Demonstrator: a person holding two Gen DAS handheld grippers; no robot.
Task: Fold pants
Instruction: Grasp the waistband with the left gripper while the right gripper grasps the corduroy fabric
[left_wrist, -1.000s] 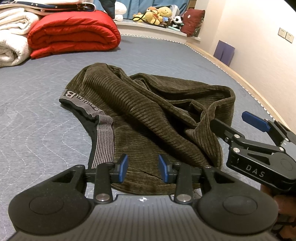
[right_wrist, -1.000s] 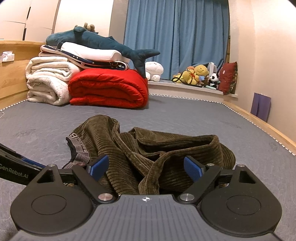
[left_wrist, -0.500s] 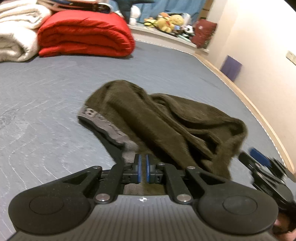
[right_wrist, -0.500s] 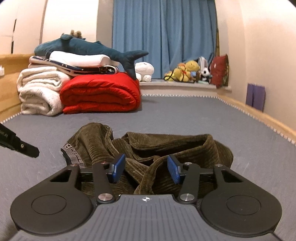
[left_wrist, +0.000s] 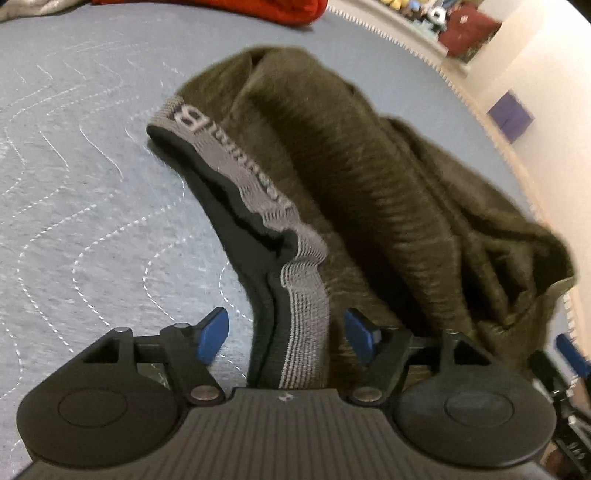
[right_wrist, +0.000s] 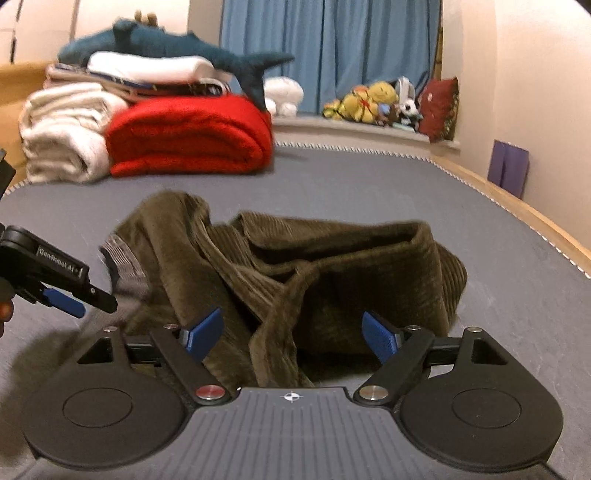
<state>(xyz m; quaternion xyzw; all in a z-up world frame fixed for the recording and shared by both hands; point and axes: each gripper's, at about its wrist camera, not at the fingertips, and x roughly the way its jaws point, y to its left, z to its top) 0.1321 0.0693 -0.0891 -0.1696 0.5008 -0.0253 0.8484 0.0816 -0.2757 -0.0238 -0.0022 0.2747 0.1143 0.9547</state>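
The green corduroy pants lie bunched on the gray bed, their gray waistband between the wide-open left gripper, and folds toward 12 o'clock between the wide-open right gripper.

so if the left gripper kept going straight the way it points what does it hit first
Most likely the grey elastic waistband of the crumpled olive corduroy pants, which already lies between the open left gripper's blue pads; depth is hard to judge.

Ribbed olive corduroy pants, grey knit waistband; quilted matt cloth bed; matt black plastic left tongs.
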